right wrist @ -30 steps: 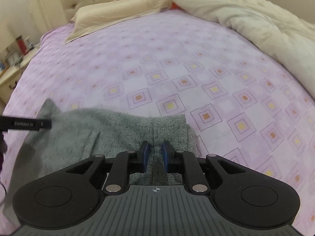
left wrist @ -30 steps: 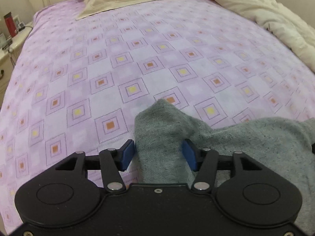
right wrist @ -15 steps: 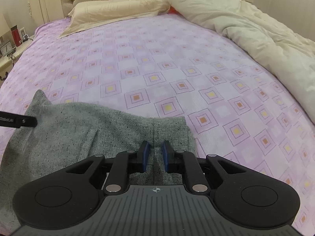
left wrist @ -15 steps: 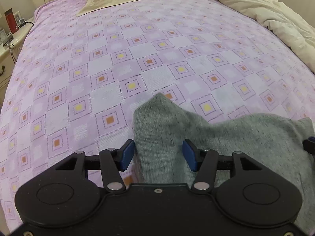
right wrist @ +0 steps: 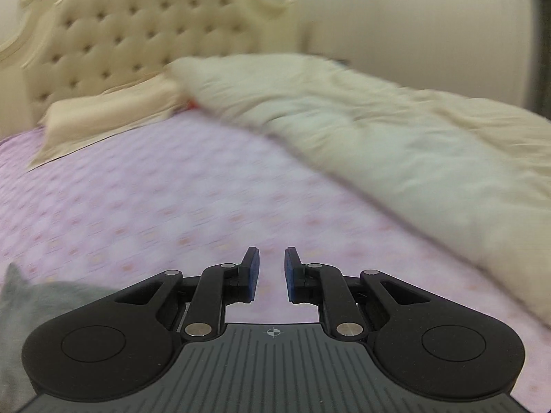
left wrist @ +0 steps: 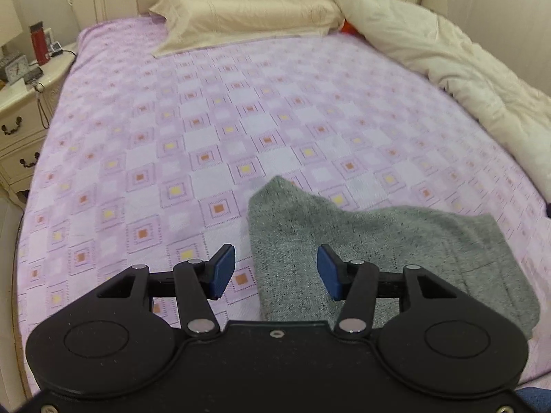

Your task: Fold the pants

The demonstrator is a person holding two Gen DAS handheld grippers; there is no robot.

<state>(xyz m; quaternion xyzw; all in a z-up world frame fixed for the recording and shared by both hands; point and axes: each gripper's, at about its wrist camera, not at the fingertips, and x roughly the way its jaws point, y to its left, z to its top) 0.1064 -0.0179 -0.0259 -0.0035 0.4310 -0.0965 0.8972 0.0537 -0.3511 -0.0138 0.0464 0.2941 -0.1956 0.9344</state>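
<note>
The grey knit pants point(left wrist: 378, 241) lie folded on the purple patterned bed sheet point(left wrist: 206, 137). My left gripper point(left wrist: 275, 272) is open and raised above their left edge, holding nothing. In the right wrist view, which is blurred, only a grey corner of the pants point(right wrist: 20, 292) shows at the lower left. My right gripper point(right wrist: 271, 272) is slightly open and empty, lifted over bare sheet point(right wrist: 172, 206) to the right of the pants.
A cream pillow point(left wrist: 248, 13) and tufted headboard point(right wrist: 137, 34) are at the far end. A bunched cream duvet point(left wrist: 482, 86) runs along the right side point(right wrist: 378, 137). A white nightstand point(left wrist: 20, 110) with a red bottle and clock stands at the left.
My right gripper let go of the pants, opened a little, then lifted and swung right off them. My left gripper stayed open and rose back, so more of the bed shows.
</note>
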